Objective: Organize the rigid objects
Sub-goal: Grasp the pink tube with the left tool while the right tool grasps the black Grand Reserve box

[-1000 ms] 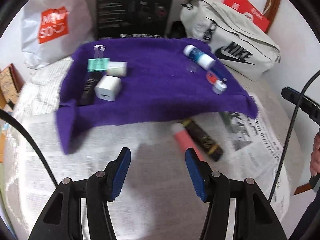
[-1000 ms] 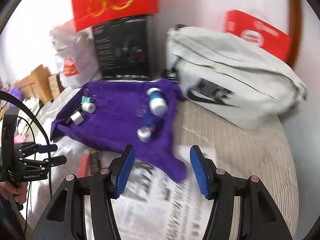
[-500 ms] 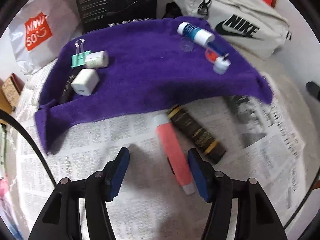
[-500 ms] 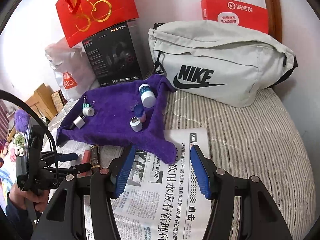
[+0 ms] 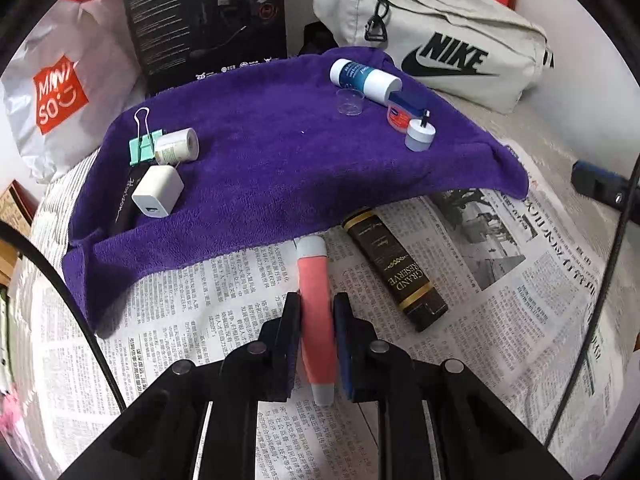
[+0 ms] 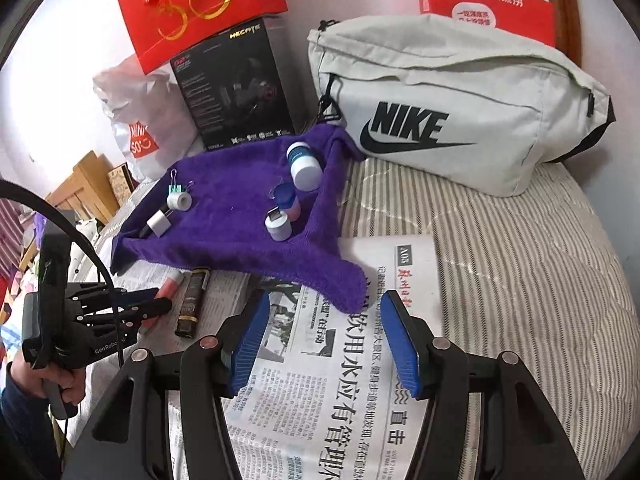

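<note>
My left gripper is shut on a pink tube with grey ends that lies on the newspaper; it also shows in the right wrist view. A black and gold tube lies just right of it. On the purple towel are a white charger cube, a white roll, a green binder clip, a blue and white bottle, a clear cup, a red-lidded jar and a small white jar. My right gripper is open and empty over newspaper.
A grey Nike bag lies at the back right. A black box, a white Miniso bag and a red gift bag stand behind the towel. Striped bedding lies to the right.
My left gripper has moved forward and shut on the pink tube. My right gripper has stayed open and barely moved.
</note>
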The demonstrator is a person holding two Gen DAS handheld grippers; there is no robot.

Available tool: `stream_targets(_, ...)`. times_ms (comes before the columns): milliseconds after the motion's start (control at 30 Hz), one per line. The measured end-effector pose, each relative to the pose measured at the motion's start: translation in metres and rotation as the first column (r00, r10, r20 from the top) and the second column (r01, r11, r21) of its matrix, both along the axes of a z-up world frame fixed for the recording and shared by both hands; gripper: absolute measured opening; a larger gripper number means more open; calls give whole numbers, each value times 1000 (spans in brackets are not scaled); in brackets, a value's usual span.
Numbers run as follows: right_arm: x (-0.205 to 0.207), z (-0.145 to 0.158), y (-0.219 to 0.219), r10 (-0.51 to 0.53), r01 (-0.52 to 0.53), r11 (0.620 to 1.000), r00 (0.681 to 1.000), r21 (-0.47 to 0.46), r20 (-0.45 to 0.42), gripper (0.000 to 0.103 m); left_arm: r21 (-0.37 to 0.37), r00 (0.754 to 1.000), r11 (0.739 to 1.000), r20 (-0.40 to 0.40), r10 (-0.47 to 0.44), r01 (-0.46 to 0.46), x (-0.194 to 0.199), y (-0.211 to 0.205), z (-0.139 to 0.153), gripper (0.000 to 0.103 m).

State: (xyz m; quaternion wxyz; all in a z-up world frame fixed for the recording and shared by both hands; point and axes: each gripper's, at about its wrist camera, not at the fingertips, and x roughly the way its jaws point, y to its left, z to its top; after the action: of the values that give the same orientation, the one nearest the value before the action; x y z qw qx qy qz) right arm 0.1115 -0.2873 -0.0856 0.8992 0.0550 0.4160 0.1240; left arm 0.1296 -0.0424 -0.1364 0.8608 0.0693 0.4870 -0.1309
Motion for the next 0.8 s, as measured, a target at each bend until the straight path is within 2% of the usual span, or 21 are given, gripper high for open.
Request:
stream_targets(67, 0, -2, 9, 19, -19, 1000, 1000, -8, -10, 58, -17, 1000, 1000, -6, 16, -16, -4, 8, 1, 16)
stream_targets(167, 1, -5, 27, 55, -55, 998, 998, -28, -18, 58, 25, 999, 999, 7, 48, -48, -12, 21, 1, 17)
stream_targets(333, 3, -12, 61, 116, -117, 993, 993, -32, -34, 58, 29, 993, 992, 8, 122, -122, -21, 64, 0, 17)
stream_targets(467, 7, -20, 93, 158, -159, 987, 987, -28, -34, 58, -2, 985, 986, 29, 169, -169, -26, 97, -2, 17)
stream_targets(600, 14, -31, 120, 181, -184, 981, 982, -57, -56, 58, -38, 985, 986, 47, 167, -165, -32, 114, -3, 18)
stream_targets(800, 27, -44, 146, 197, -205, 973, 977, -109, -82, 56, -33, 984, 987, 82, 160, -158, -38, 112, -4, 18)
